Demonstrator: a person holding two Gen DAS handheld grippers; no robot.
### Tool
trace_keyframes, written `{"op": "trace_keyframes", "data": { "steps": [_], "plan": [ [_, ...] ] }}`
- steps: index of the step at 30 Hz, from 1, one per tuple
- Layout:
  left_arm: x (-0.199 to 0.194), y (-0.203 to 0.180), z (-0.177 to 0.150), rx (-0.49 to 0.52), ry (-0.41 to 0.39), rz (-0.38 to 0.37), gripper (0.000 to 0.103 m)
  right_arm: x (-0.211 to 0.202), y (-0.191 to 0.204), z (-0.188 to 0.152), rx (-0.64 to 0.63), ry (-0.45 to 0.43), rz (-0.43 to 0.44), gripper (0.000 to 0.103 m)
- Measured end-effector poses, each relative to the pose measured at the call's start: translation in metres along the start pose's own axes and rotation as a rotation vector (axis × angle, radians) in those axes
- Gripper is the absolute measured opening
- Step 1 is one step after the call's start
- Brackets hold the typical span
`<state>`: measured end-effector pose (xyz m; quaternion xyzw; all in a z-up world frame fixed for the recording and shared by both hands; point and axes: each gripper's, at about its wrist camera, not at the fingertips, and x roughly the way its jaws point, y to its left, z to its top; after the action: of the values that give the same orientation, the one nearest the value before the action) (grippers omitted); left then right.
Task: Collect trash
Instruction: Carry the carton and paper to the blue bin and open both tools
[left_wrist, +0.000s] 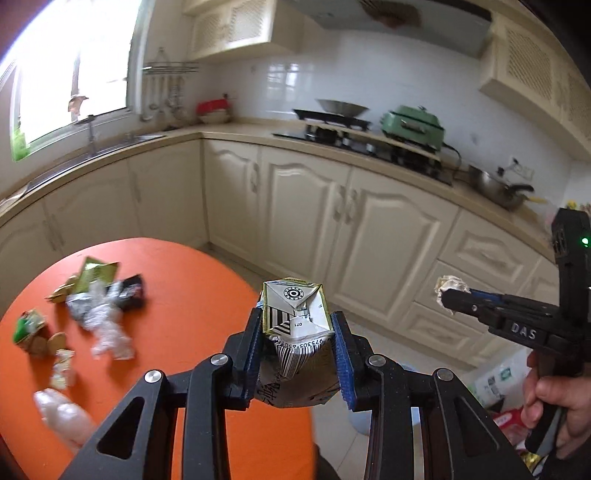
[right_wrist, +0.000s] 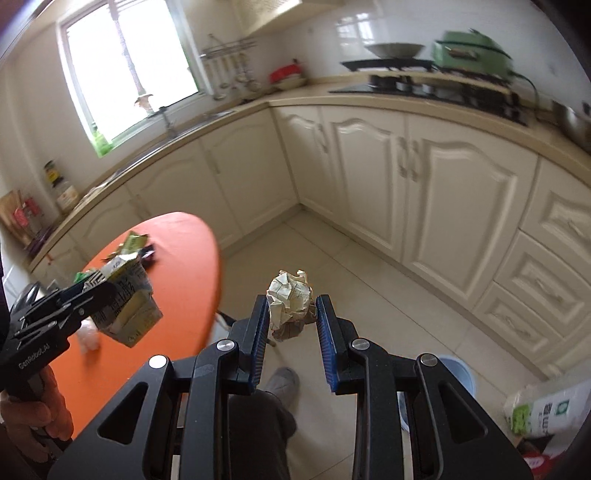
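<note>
The left gripper holds a crushed drink carton, its blue-padded fingers pressed against the carton's two sides; the carton's folded top with a barcode faces the camera. In the right wrist view the same carton hangs in the air in front of the edge of the round orange counter.

The right gripper grips a crumpled ball of pale paper, its fingers narrow and touching the wad on both sides. From the left wrist view that paper ball shows at the tip of the right gripper, well away from the orange counter and in front of the cream cabinet doors.

More trash lies on the orange counter: a green wrapper, a dark packet, crumpled clear plastic, a small green box and a whitish plastic bag near the edge.

On the tiled floor a light blue bucket stands partly hidden behind the right gripper's frame; what is in it cannot be told. Just beyond it, lower right, a white printed bag lies. A person's shoe shows between the fingers.
</note>
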<state>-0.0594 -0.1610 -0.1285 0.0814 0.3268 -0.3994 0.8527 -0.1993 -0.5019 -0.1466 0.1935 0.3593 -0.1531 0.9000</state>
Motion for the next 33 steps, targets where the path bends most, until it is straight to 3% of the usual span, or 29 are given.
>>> {"op": "trace_keyframes", "data": {
  "steps": [4, 9, 16, 20, 25, 27, 29, 30, 31, 33],
  "plan": [
    [0.02, -0.038, 0.013, 0.06, 0.018, -0.07, 0.031, -0.002, -0.045, -0.012, 0.081, 0.006, -0.055, 0.026],
    [0.071, -0.094, 0.026, 0.131, 0.053, -0.209, 0.031, -0.004, -0.121, -0.039, 0.186, 0.048, -0.163, 0.026],
    [0.171, -0.185, 0.014, 0.187, 0.199, -0.414, 0.031, 0.025, -0.225, -0.083, 0.334, 0.168, -0.258, 0.026],
    [0.241, -0.223, -0.003, 0.188, 0.334, -0.465, 0.031, 0.052, -0.261, -0.104, 0.385, 0.228, -0.256, 0.026],
    [0.315, -0.255, -0.011, 0.192, 0.451, -0.47, 0.032, 0.078, -0.291, -0.121, 0.451, 0.262, -0.241, 0.03],
    [0.341, -0.269, -0.006, 0.192, 0.483, -0.453, 0.041, 0.085, -0.301, -0.126, 0.488, 0.268, -0.244, 0.035],
    [0.358, -0.274, -0.002, 0.176, 0.502, -0.451, 0.059, 0.086, -0.308, -0.129, 0.52, 0.261, -0.249, 0.06],
    [0.365, -0.277, 0.0, 0.174, 0.499, -0.442, 0.069, 0.085, -0.31, -0.13, 0.534, 0.256, -0.25, 0.066],
    [0.37, -0.278, 0.002, 0.175, 0.49, -0.43, 0.075, 0.084, -0.313, -0.132, 0.543, 0.248, -0.255, 0.076],
    [0.373, -0.279, 0.007, 0.183, 0.481, -0.402, 0.081, 0.081, -0.316, -0.134, 0.554, 0.236, -0.277, 0.084]
  ]
}}
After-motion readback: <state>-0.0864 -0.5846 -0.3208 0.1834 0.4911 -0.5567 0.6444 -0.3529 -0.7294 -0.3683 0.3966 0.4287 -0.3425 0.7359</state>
